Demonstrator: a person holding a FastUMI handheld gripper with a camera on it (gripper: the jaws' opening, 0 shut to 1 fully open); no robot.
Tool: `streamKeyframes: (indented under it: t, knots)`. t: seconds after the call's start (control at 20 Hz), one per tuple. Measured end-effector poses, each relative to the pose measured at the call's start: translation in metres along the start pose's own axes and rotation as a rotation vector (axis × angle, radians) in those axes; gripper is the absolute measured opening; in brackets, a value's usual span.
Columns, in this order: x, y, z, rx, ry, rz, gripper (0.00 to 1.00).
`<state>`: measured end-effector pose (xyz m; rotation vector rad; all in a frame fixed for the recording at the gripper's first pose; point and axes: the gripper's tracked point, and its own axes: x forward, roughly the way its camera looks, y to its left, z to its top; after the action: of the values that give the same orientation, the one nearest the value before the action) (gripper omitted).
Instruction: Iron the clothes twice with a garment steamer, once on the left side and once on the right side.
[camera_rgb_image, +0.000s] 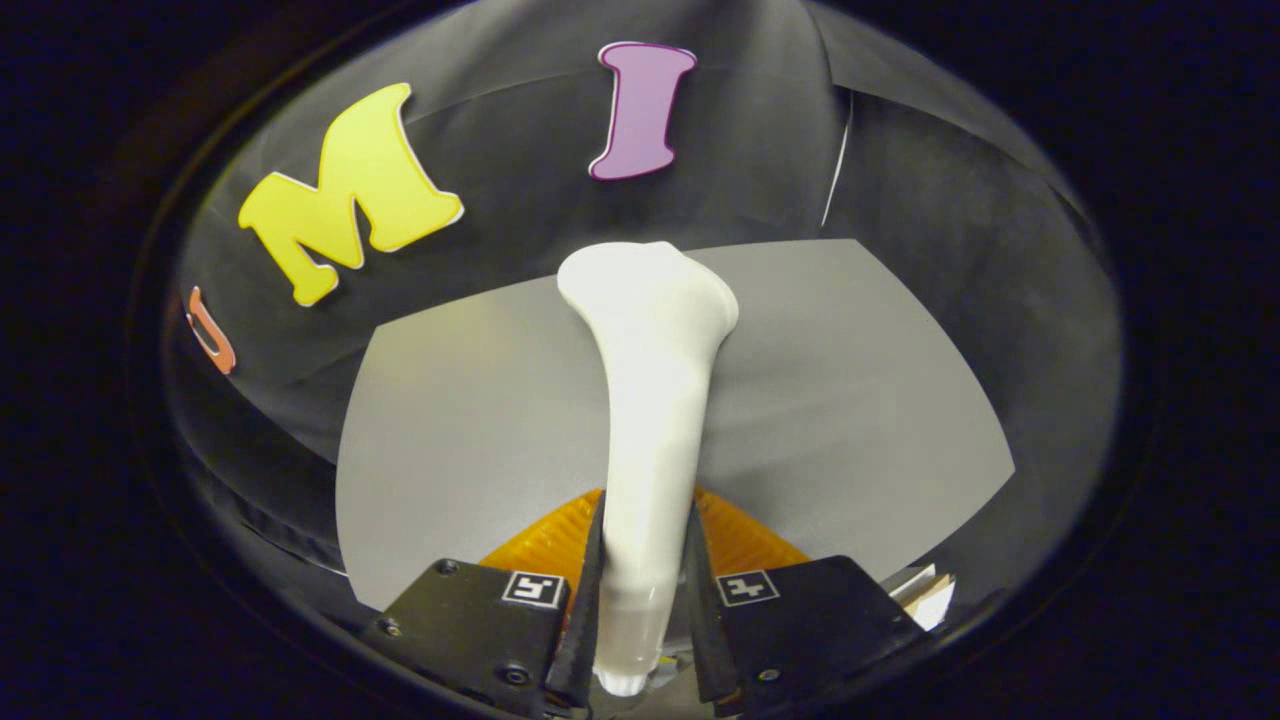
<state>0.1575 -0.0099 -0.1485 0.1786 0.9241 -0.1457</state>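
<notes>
The gripper (645, 590) sits at the bottom centre of the frame, its two fingers (585, 600) pressed against either side of the white garment steamer (650, 400), clamped on its handle. The steamer runs up from between them through the middle of the picture, widening into a flared head just above centre. Under the handle, right behind the fingers, a patch of orange ribbed garment (745, 540) shows. A grey table (850, 400) spreads across the middle, with dark cloth behind it
</notes>
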Motion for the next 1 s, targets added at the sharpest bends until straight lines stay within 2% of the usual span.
streamKeyframes:
  t: [0.2,0.55,1.0]
  knots:
    - [-0.012,0.008,0.004,-0.012,-0.096,0.056,0.36]
    - [-0.045,0.007,0.004,-0.006,-0.206,0.098,0.35]
    - [-0.083,0.004,0.0,0.05,-0.341,0.218,0.34]
